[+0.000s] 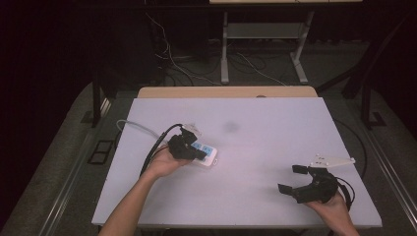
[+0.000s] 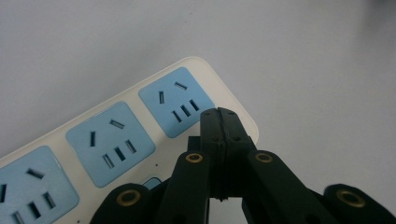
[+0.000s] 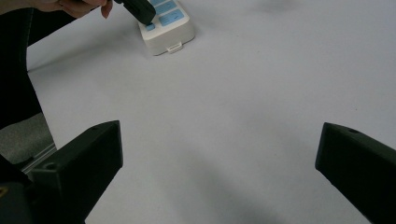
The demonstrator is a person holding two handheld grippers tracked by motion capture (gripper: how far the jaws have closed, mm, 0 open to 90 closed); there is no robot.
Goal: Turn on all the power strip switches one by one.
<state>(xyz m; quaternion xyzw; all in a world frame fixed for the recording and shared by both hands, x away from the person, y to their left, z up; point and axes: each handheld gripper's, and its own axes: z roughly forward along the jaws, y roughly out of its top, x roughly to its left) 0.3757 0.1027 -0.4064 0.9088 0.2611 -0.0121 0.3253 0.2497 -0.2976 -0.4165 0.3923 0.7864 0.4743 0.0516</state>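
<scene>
A white power strip [image 1: 207, 154] with blue socket faces [image 2: 109, 142] lies left of the middle of the white table [image 1: 255, 128]. My left gripper [image 1: 193, 151] is over it, jaws pressed together with nothing between them [image 2: 219, 116]. In the right gripper view its black tip [image 3: 140, 11] comes down by a small blue button [image 3: 149, 27] at the near end of the strip [image 3: 168, 32]; whether it touches I cannot tell. My right gripper [image 1: 291, 179] rests near the front right of the table, jaws spread wide and empty [image 3: 219, 158].
The strip's pale cable [image 1: 132, 124] runs off toward the table's left edge. A wooden board edge [image 1: 226, 92] lies behind the table. Beyond it stand desk legs [image 1: 224, 49] and loose floor cables [image 1: 172, 59]. Dark floor surrounds the table.
</scene>
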